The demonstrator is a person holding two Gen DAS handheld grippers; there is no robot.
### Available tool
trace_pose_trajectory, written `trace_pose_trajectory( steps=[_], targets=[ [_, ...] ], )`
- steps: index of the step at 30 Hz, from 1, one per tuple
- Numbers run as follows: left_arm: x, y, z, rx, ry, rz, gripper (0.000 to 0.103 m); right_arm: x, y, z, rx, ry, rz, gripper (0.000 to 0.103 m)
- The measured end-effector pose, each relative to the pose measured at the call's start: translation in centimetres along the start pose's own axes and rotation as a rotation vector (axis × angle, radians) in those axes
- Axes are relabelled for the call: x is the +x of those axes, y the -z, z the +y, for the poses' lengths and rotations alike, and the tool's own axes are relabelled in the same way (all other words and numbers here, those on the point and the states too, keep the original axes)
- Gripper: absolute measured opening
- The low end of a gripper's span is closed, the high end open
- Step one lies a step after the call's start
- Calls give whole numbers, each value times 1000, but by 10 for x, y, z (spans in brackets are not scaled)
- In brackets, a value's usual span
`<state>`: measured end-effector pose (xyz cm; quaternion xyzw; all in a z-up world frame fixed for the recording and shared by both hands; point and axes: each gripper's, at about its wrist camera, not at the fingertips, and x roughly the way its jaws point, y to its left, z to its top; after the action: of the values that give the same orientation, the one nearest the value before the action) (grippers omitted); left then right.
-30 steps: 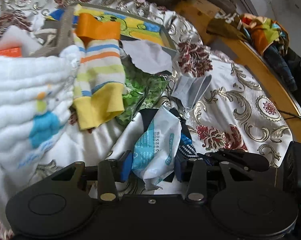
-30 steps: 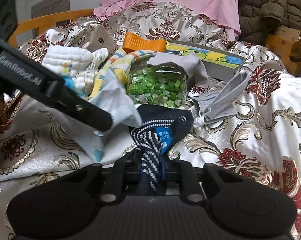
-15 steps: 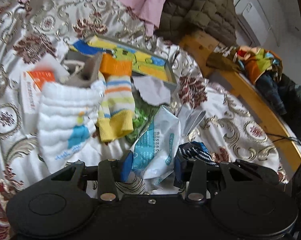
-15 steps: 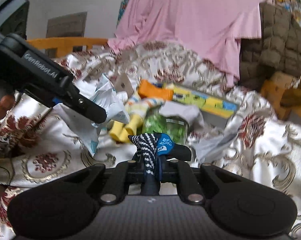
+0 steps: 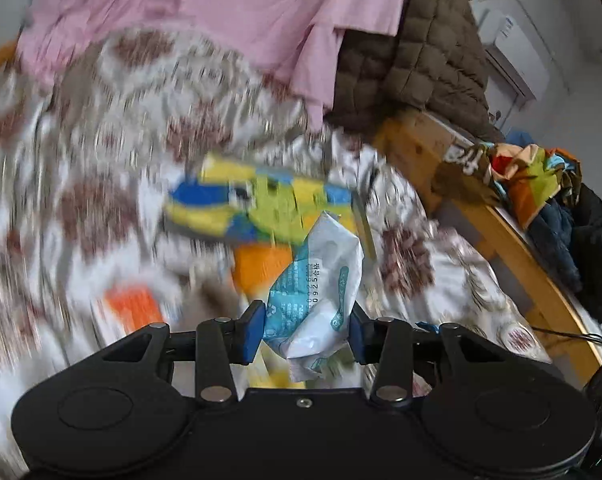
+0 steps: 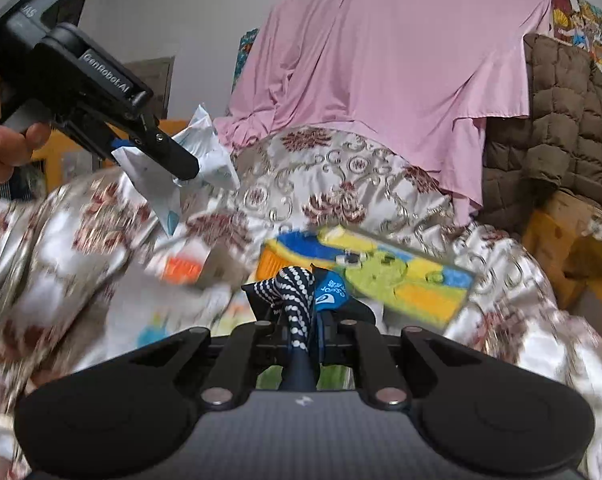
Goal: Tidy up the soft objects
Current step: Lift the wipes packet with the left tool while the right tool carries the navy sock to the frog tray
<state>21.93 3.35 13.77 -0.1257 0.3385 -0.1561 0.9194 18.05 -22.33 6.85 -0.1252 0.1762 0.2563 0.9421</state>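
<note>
We see the left gripper (image 5: 306,330) partly closed, its blue pads pressing both sides of a crumpled white-and-blue plastic packet (image 5: 317,280), held clear above the floral satin bedspread (image 5: 101,184). The right gripper (image 6: 310,336) is fully shut on a navy sock with white dots and blue label (image 6: 297,300), also raised off the bed. A yellow-green-blue flat box (image 6: 397,280) lies blurred below.
</note>
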Motion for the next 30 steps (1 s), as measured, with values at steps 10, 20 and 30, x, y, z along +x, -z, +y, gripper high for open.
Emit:
trace_pose_trajectory(
  steps=[10, 20, 30],
  targets=[
    [107, -93, 41, 77, -46, -47, 45, 165, -79, -48, -12, -17, -12, 12],
    [243, -102, 89, 27, -47, -21, 45, 271, -68, -93, 40, 72, 117, 12],
    [315, -92, 108, -86, -57, 31, 45, 307, -40, -109, 11, 124, 248, 13]
  ],
)
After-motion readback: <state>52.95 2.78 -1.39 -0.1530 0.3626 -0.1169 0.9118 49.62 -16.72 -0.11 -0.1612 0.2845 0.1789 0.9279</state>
